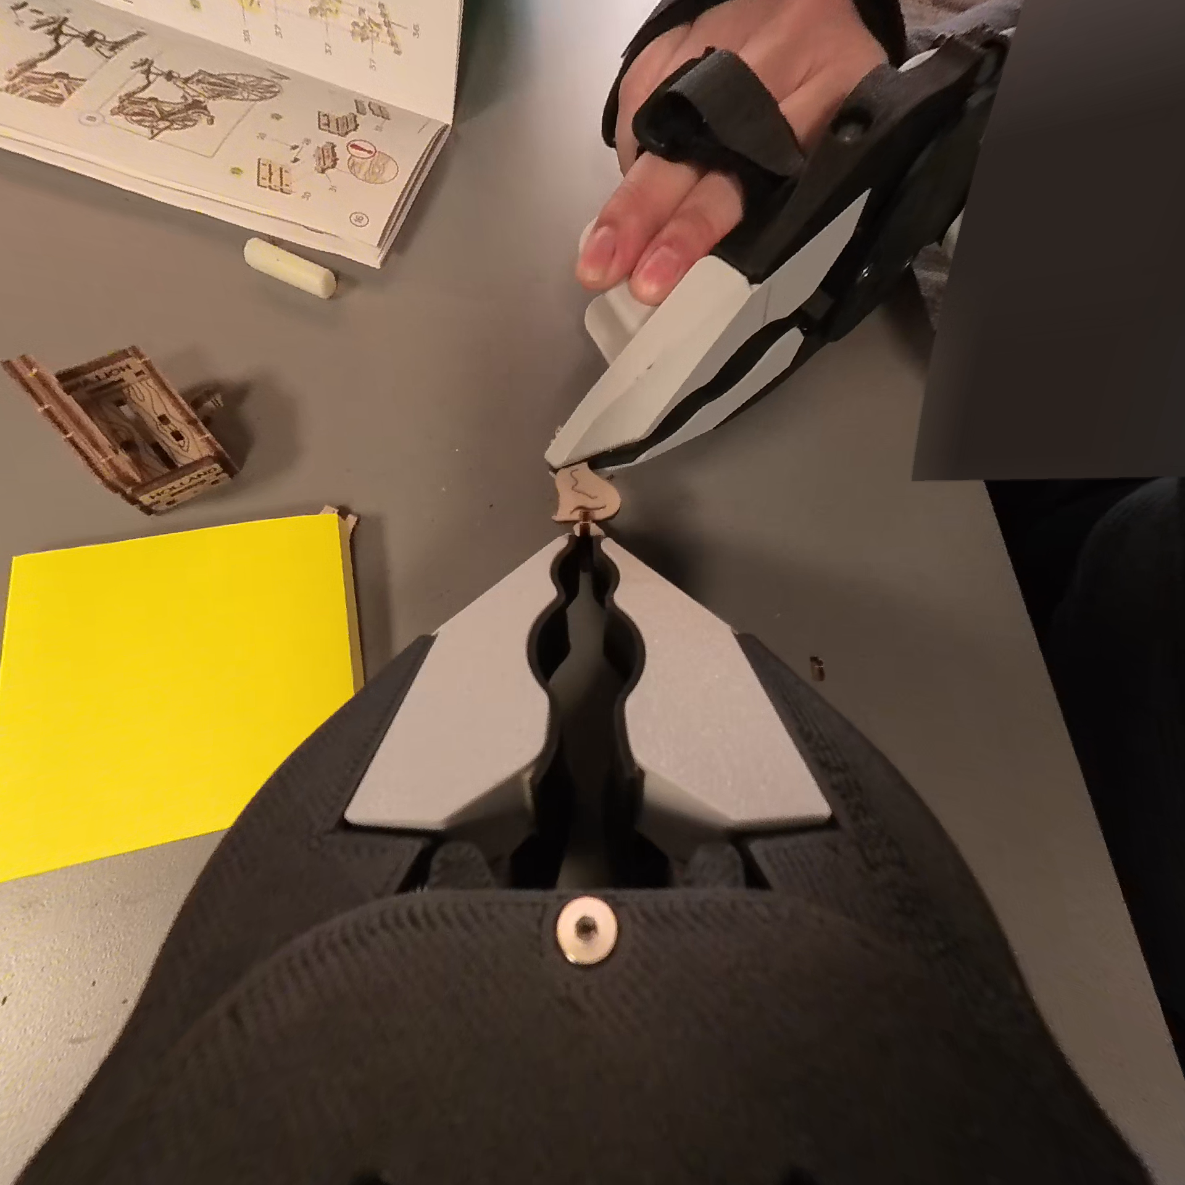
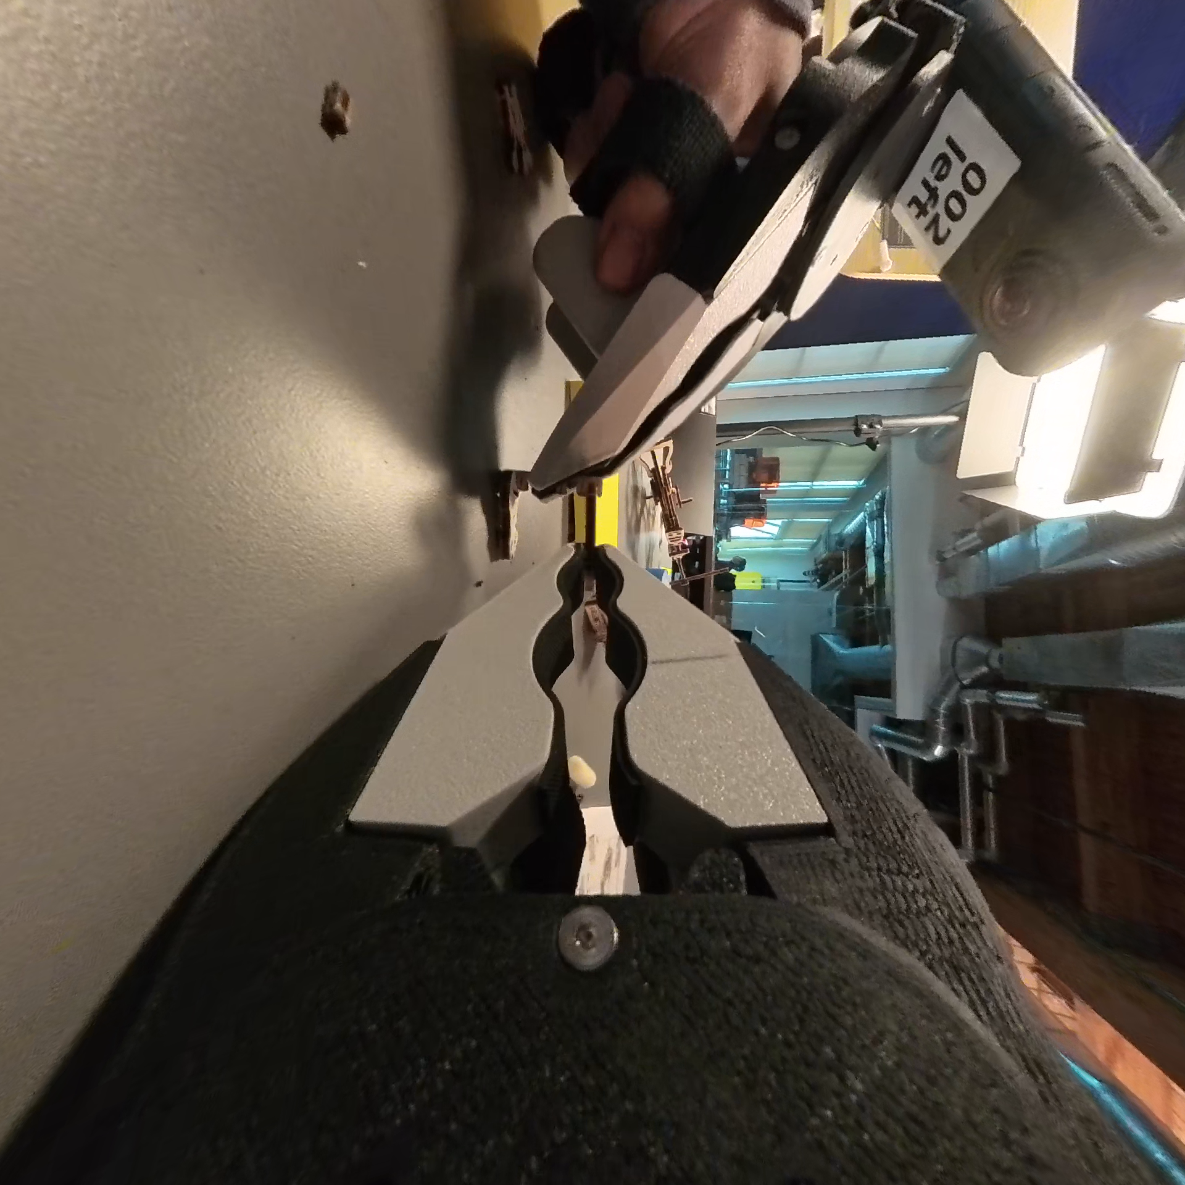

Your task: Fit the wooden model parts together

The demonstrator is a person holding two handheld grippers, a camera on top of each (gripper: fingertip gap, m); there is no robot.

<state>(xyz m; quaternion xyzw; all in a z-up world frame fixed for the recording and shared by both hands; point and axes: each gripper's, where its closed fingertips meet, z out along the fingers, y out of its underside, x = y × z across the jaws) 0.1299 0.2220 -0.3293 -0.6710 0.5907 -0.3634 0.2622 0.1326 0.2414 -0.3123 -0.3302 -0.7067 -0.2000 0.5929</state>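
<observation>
In the left wrist view, my left gripper (image 1: 583, 540) is shut on a tiny wooden peg piece (image 1: 583, 528). Its tip touches the slot of a flat, curvy wooden part (image 1: 587, 499). My right gripper (image 1: 577, 467) comes in from the upper right and is shut on that curvy part's top edge. Both are held just above the grey table (image 1: 449, 385). In the right wrist view, my right gripper (image 2: 587, 550) pinches the curvy part edge-on (image 2: 587, 522). The left gripper (image 2: 564, 488) meets it from above with the peg piece (image 2: 587, 491).
An open instruction booklet (image 1: 224, 115) lies at the far left, with a white wax stick (image 1: 292, 276) beside it. A small wooden crate assembly (image 1: 134, 429) and a yellow pad (image 1: 173, 673) lie to the left. A wood scrap (image 1: 815, 667) is near the table's right edge. Left and right tips are no more than a few centimetres apart.
</observation>
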